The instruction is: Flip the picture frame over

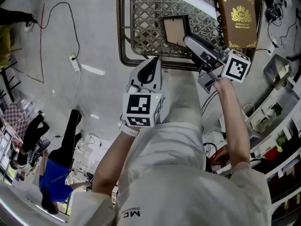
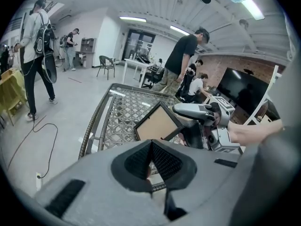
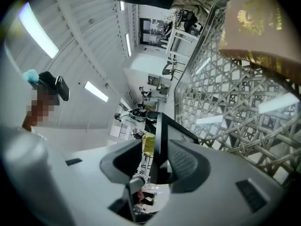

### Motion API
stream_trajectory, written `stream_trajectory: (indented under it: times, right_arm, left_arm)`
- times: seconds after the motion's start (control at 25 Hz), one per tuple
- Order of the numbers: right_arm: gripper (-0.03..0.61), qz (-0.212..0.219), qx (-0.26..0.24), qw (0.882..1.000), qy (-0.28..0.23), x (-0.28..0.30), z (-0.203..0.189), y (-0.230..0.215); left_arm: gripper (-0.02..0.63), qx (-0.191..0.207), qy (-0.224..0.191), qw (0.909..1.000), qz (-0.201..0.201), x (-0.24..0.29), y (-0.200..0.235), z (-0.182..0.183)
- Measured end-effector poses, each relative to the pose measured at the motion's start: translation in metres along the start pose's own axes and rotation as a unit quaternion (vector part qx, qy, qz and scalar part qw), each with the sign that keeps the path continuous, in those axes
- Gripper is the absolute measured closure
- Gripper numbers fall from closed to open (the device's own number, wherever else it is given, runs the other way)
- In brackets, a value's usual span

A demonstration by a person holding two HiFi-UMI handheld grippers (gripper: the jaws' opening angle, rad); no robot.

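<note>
A black picture frame (image 1: 175, 29) stands tilted on the lattice table (image 1: 141, 13), its brown back (image 2: 157, 124) turned toward me. My right gripper (image 1: 187, 40) reaches in from the right at the frame's lower right edge. In the right gripper view that edge (image 3: 159, 135) stands between the jaws of the right gripper (image 3: 160, 147). One pad lies close against it and a gap shows at the other pad. My left gripper (image 1: 149, 72) hangs at the table's near rim, left of the frame. Its jaws (image 2: 151, 147) meet at the tips with nothing in them.
A gold-and-brown boxed book (image 1: 237, 18) lies on the table right of the frame, also in the right gripper view (image 3: 254, 27). A cable (image 1: 61, 13) and power strip (image 1: 75, 62) lie on the floor at left. Several people stand beyond the table (image 2: 181, 60).
</note>
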State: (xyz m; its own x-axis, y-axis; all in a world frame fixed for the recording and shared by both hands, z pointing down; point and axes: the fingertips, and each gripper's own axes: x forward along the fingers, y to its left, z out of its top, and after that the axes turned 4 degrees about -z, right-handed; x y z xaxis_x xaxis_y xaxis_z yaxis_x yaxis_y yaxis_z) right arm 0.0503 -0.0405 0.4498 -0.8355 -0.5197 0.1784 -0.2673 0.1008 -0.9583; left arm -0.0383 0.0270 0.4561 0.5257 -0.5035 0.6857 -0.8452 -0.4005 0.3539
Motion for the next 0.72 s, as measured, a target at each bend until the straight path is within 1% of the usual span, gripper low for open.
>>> stream_trajectory:
  times: [0.12,0.4,0.56,0.72]
  right_arm:
    - [0.407,-0.018,-0.011,1.0,-0.004,-0.007,0.002,-0.007]
    - [0.376,-0.078,-0.053,0.996,-0.002,-0.021,0.002,-0.027]
    - [0.356,-0.132,-0.089,0.987,0.002,-0.027,0.002,-0.045]
    - [0.353,-0.187,-0.125,0.974,0.005,-0.03,0.002,-0.065]
  left_arm:
    - [0.594,0.003,0.001,1.0,-0.004,0.002,-0.004,0.0]
    - [0.594,0.007,0.005,0.9999,-0.009,0.003,-0.008,-0.001]
    - [0.594,0.007,0.006,0.9999,-0.009,0.005,-0.008,-0.002]
    - [0.594,0.007,0.009,0.9999,-0.009,0.006,-0.007,-0.004]
